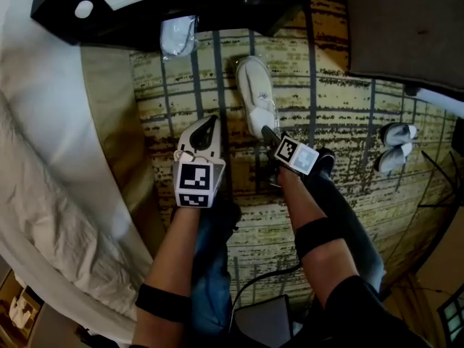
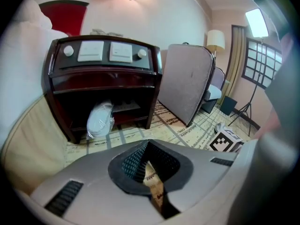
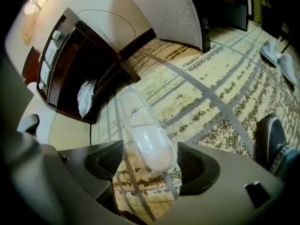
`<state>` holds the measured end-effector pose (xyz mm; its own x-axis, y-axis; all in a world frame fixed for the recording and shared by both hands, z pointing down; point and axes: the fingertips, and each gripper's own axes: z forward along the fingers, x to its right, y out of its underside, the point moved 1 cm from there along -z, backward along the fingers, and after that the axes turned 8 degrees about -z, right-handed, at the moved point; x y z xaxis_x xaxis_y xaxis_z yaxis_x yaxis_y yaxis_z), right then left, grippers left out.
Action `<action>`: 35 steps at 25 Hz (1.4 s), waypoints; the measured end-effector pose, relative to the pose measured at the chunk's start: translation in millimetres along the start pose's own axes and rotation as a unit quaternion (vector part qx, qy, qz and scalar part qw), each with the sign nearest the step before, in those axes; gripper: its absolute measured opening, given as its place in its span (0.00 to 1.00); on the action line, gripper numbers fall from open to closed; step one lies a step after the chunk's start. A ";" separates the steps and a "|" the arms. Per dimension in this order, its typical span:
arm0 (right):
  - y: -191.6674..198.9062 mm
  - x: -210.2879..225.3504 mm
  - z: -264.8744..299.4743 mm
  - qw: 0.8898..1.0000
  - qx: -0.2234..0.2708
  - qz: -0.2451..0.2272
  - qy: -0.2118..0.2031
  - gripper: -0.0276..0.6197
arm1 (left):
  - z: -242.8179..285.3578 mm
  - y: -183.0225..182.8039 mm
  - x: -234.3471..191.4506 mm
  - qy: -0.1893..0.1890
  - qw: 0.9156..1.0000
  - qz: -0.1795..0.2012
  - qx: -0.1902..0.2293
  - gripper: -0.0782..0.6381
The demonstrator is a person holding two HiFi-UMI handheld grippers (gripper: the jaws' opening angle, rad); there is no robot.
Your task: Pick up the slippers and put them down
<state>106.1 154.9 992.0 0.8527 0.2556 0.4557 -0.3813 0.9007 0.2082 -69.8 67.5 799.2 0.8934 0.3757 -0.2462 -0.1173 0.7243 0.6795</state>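
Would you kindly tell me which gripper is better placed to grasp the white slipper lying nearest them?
Right. The right gripper stands open, its jaws either side of the slipper; the left gripper is shut, empty and off to one side.

Slipper (image 1: pixel 255 93) on the carpet (image 1: pixel 341 107), in front of the nightstand (image 1: pixel 181 9). Bagged pack (image 1: pixel 177 36) in the nightstand's open lower compartment. Bed (image 1: pixel 43 143) to the left. Second pair of slippers (image 1: pixel 395 147) on the carpet, well apart to the right.
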 end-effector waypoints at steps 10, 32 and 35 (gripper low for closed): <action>-68.4 -99.5 -169.4 0.996 0.015 -0.066 -0.049 0.41 | -130.5 -100.2 38.4 -0.011 1.000 -0.013 0.003 0.11; -283.4 -330.6 -610.2 0.900 0.137 -0.378 -0.166 0.04 | -441.0 -378.4 118.4 -0.086 0.990 -0.025 0.112 0.11; -292.7 -334.4 -641.5 0.889 0.154 -0.396 -0.169 0.04 | -457.6 -384.0 122.7 -0.095 0.987 -0.027 0.126 0.11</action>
<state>161.7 31.1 223.5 0.7613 -0.5831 0.2836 0.1670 0.5989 0.7832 -113.5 100.0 191.8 0.9632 0.2090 -0.1688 0.0220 0.5647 0.8250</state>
